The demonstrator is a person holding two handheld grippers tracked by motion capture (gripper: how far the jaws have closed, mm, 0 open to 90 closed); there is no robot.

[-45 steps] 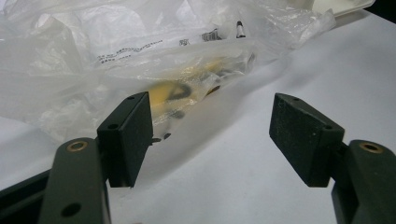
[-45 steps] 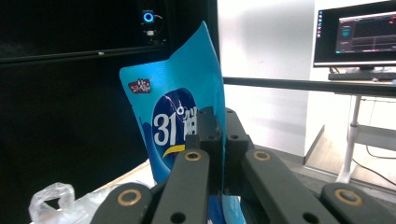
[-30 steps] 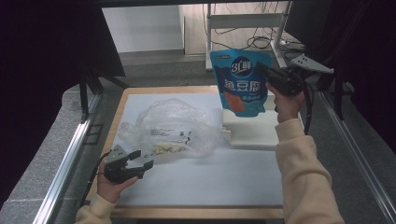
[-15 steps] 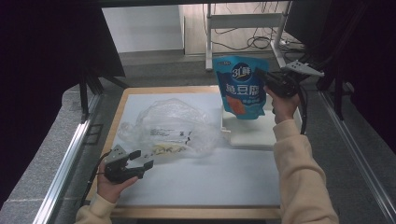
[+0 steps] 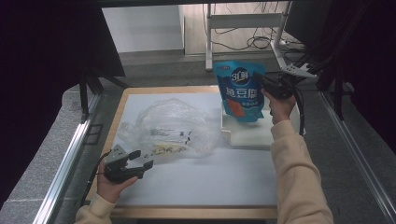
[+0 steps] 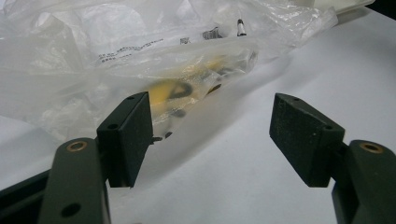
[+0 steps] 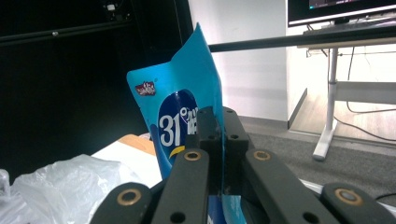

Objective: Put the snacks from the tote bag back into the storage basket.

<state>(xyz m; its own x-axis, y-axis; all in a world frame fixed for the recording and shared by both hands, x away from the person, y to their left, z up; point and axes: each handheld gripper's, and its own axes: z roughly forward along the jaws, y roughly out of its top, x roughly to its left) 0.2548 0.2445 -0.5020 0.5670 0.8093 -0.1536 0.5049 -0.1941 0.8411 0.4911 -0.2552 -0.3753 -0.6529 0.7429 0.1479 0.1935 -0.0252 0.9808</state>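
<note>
1. Nearest the left edge of the wooden-framed table with a white top [image 5: 196, 186], the left gripper [image 5: 140, 165] rests low at the near-left corner, held in the person's left hand [image 5: 109, 186]. Its jaws stand wide apart with nothing between them, as the left gripper view shows; the black pads [image 6: 130, 135] frame bare white surface.
2. Just beyond those jaws, toward the centre, lies the crumpled clear plastic bag [image 5: 170, 128]. Something yellow and dark [image 6: 175, 91] shows through the film, though what it is cannot be made out. The bag touches no gripper, so this part of the job looks untouched so far.
3. Right of the bag sits the shallow white rectangular tray [image 5: 254, 135], at the far-right part of the table. Its floor, as far as can be seen, is bare below the pouch.
4. Above the tray hangs the glossy blue stand-up food pouch with white lettering and an orange panel [image 5: 240, 91], upright and lifted clear of the tray.
5. Farthest right, the right gripper [image 5: 266, 86] is clamped on the pouch's right edge; in the right gripper view the jaws meet tightly on the blue film [image 7: 187, 112].
6. Judged from this, the pouch is mid-carry: grasped and raised, not yet set down. Whether it is bound for the tray or the bag cannot be told, and the left gripper's work on the bag seems still to come.
</note>
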